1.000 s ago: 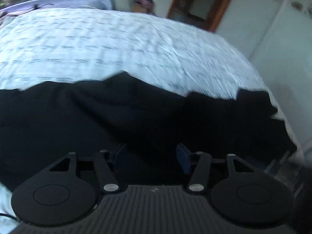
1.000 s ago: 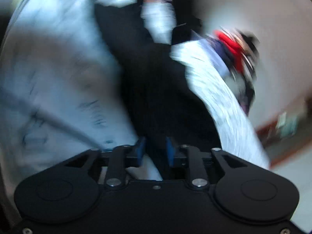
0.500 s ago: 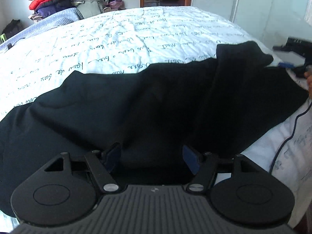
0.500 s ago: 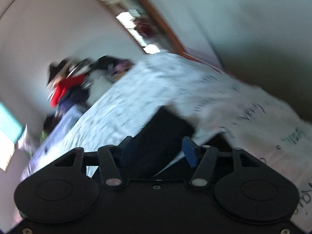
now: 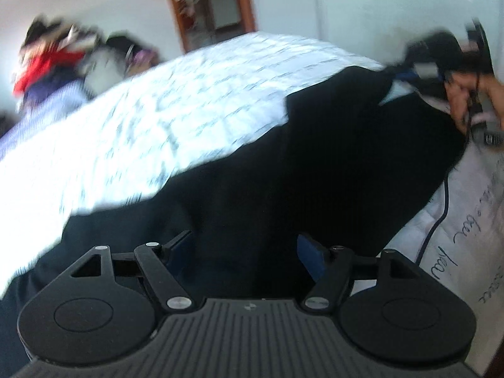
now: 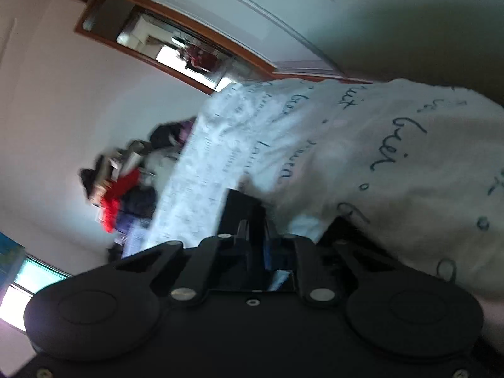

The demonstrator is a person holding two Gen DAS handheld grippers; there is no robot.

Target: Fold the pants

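Observation:
The black pants (image 5: 299, 170) lie spread across the white bed with script print (image 5: 176, 110). My left gripper (image 5: 245, 249) is open, its blue-padded jaws wide apart just above the near part of the pants. My right gripper (image 6: 256, 236) is shut on a corner of the black pants (image 6: 242, 208). It also shows in the left wrist view (image 5: 419, 69) at the far right end of the pants, held in a hand (image 5: 463, 94).
A pile of clothes, red on top (image 5: 47, 60), sits beyond the bed's far left. A wooden door frame (image 5: 214, 3) stands behind the bed. A dark cable (image 5: 441, 217) runs over the bed's right side.
My right gripper went from open to shut on a corner of the pants. My left gripper stayed open while its view swung and tilted over the pants.

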